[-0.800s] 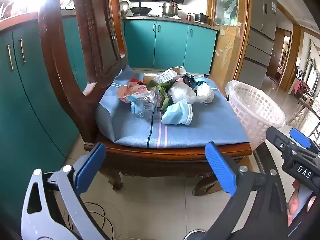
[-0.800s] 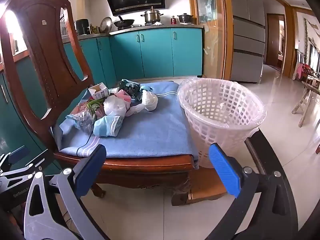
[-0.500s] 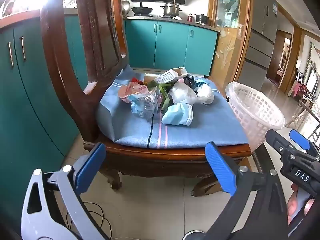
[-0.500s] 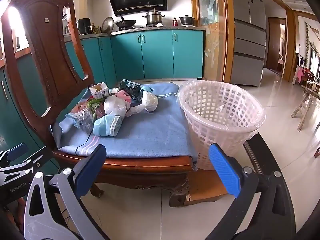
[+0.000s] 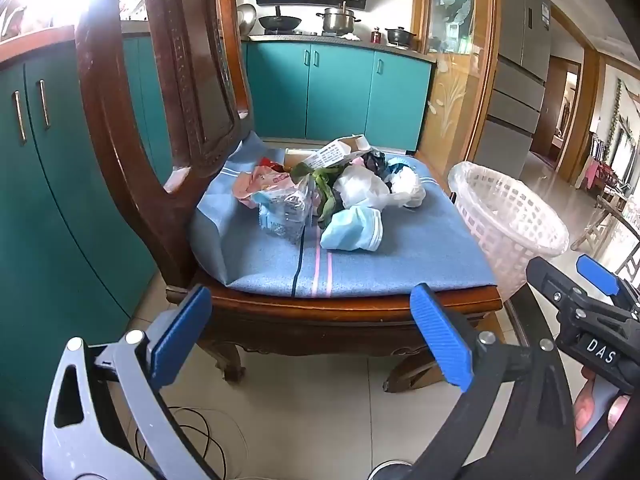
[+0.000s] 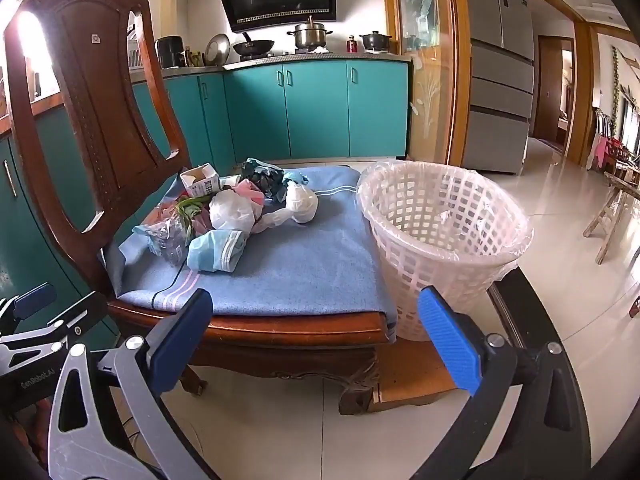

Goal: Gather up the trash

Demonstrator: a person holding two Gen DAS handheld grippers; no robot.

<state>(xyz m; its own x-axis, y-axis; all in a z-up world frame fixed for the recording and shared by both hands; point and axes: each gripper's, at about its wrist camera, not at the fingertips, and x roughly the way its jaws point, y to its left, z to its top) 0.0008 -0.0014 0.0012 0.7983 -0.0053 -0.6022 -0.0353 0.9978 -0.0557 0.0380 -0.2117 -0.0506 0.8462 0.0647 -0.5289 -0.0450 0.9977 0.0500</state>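
Observation:
A pile of trash (image 5: 328,192) lies on a blue cloth (image 5: 360,260) on a wooden chair seat: a light blue face mask (image 5: 352,229), white plastic bags (image 5: 360,190), a clear wrapper (image 5: 286,216), green leaves and a small carton. The pile also shows in the right wrist view (image 6: 224,212). A white lattice basket (image 6: 440,236) with a clear liner stands on the floor right of the chair. My left gripper (image 5: 308,336) is open and empty, below the seat's front edge. My right gripper (image 6: 316,338) is open and empty, in front of the seat and basket.
The chair's tall carved back (image 6: 88,92) rises at the left. Teal kitchen cabinets (image 6: 316,108) run behind, with pots on the counter. A grey fridge (image 6: 500,68) stands at the back right. Cables (image 5: 192,440) lie on the tiled floor below the left gripper.
Both grippers have moved slightly, so the chair and basket shift a little in view. Both stay open and empty. The trash has not moved.

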